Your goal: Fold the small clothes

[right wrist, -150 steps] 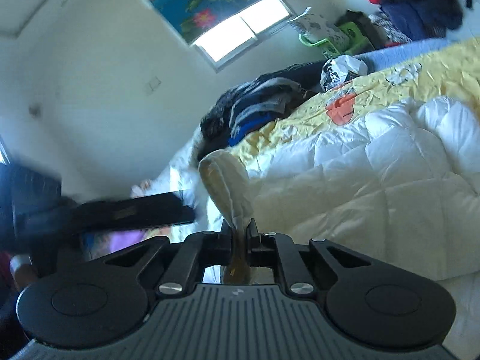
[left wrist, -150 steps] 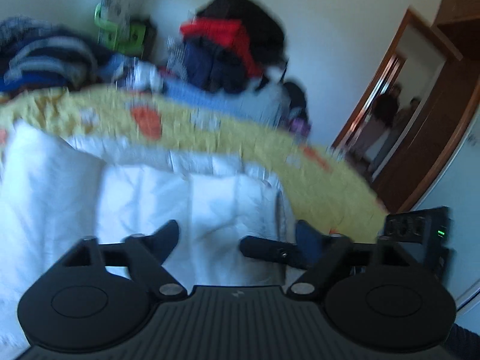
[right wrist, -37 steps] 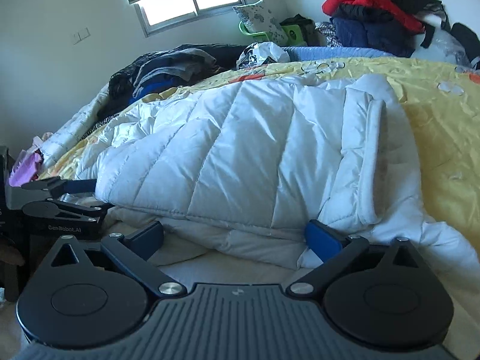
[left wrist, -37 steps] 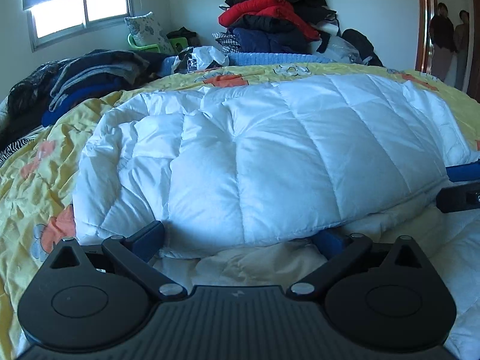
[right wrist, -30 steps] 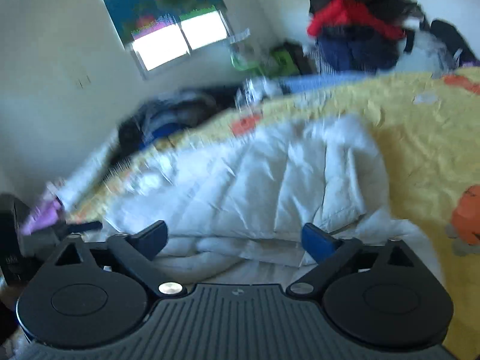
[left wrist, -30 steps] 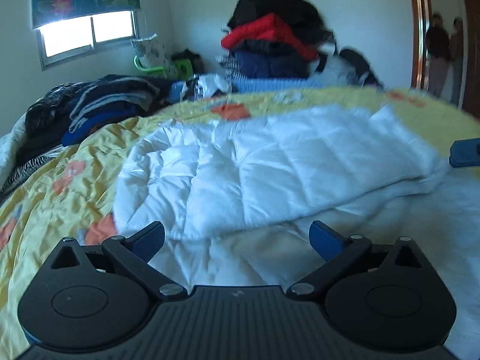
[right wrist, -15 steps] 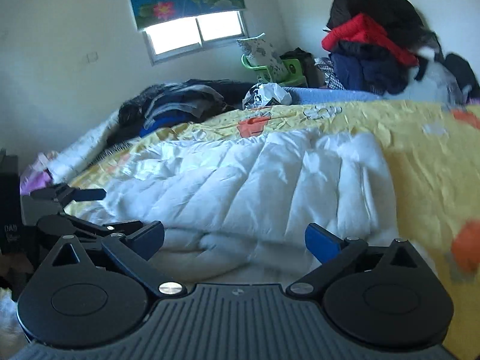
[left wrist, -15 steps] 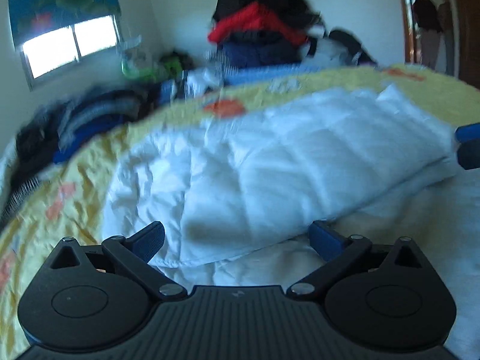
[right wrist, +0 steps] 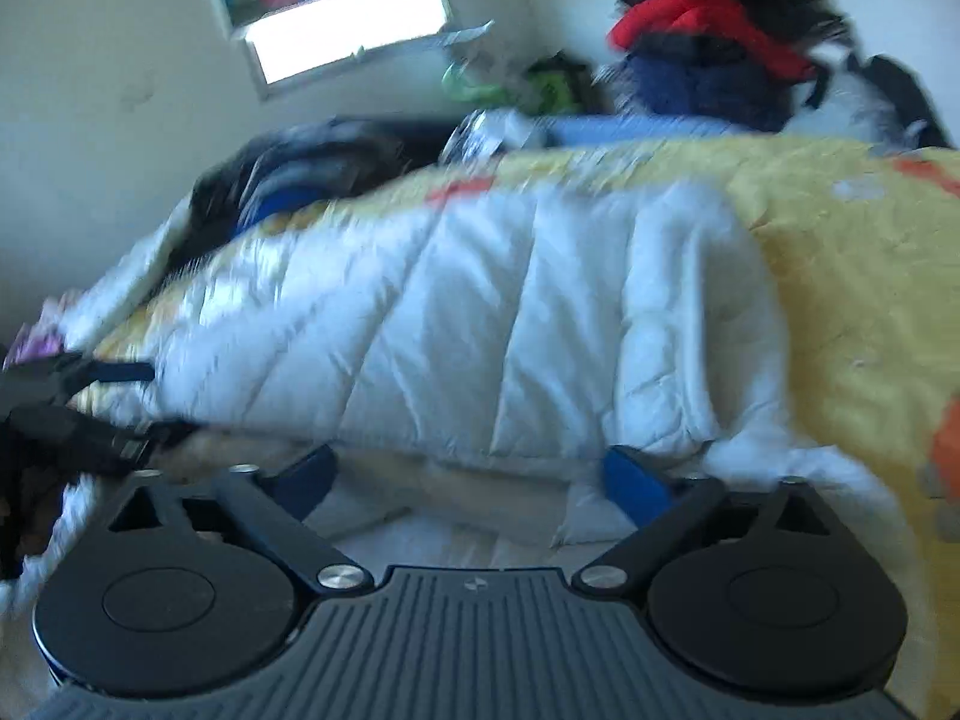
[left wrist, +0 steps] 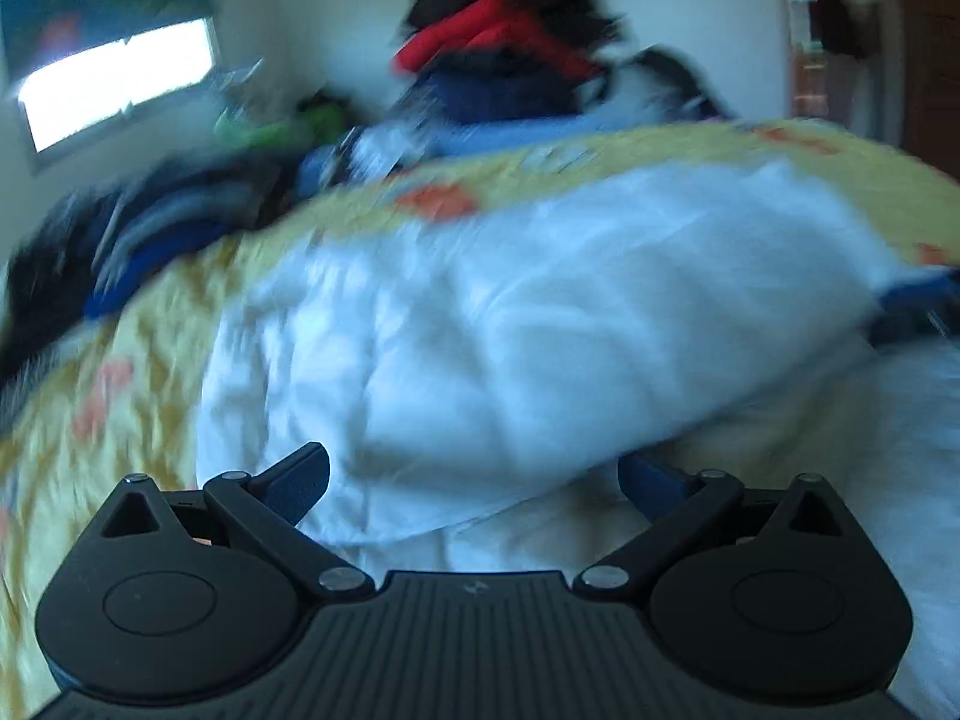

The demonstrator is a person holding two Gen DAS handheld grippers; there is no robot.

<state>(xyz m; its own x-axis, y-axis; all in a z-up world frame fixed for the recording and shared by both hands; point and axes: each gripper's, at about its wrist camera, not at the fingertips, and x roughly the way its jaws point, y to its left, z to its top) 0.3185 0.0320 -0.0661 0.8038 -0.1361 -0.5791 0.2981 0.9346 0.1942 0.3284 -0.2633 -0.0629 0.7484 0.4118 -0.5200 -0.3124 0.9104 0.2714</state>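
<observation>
A white quilted puffer jacket lies folded over itself on the yellow bedspread; it also shows in the right wrist view. My left gripper is open and empty, its jaws wide at the jacket's near left edge. My right gripper is open and empty at the jacket's near right edge. The left gripper shows at the left of the right wrist view; the right gripper's blue tip shows at the right of the left wrist view. Both views are motion-blurred.
A heap of dark clothes lies at the bed's far left. A pile of red, black and navy clothes stands against the far wall. A window is behind. A doorway is at the far right.
Five seconds ago my right gripper was shut on cream fabric; it is open now. Over the last second both grippers stayed open and moved back toward the jacket's near edge, with blur.
</observation>
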